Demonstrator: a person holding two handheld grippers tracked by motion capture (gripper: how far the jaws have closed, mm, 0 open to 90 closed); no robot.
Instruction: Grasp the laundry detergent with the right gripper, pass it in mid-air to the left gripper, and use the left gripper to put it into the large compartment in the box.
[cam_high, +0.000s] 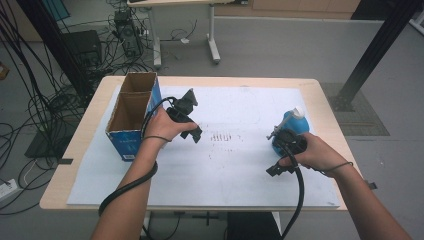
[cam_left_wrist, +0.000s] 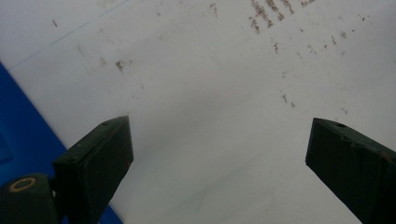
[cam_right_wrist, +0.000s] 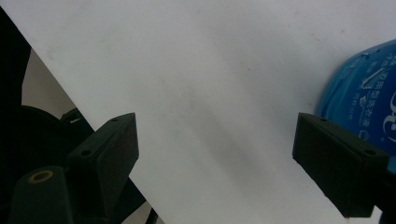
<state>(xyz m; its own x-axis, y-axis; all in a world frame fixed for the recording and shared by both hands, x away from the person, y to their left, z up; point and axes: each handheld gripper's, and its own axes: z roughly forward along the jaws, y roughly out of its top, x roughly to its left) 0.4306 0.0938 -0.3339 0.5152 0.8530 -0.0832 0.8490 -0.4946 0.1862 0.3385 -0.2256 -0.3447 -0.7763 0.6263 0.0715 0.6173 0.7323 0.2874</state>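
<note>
From the high view, your left gripper (cam_high: 186, 116) sits over the white sheet (cam_high: 225, 170) that covers most of the desk (cam_high: 320, 95), just beside the open cardboard box (cam_high: 134, 114), which has a blue front and two compartments and stands at the sheet's left edge. Your right gripper (cam_high: 281, 156) is over on the right side, right up against the blue bottle (cam_high: 291, 126), which has a white cap and stands on the sheet. Whether it actually touches the bottle I can't tell from up here. There's a patch of small dark marks (cam_high: 224, 137) on the sheet between your two hands

In the left gripper view, your jaws stand wide apart with nothing between them, just the white sheet (cam_left_wrist: 210, 121) below. The box's blue wall (cam_left_wrist: 18, 135) runs along the left edge, next to the left-hand jaw, and the dark marks (cam_left_wrist: 275, 23) are up top

In the right gripper view, the jaws are spread wide too, nothing gripped. The blue bottle (cam_right_wrist: 369, 102) sits just behind the right-hand jaw, outside the gap, its printed label showing. The white sheet (cam_right_wrist: 210, 93) lies under the gap and its edge cuts across at lower left
</note>
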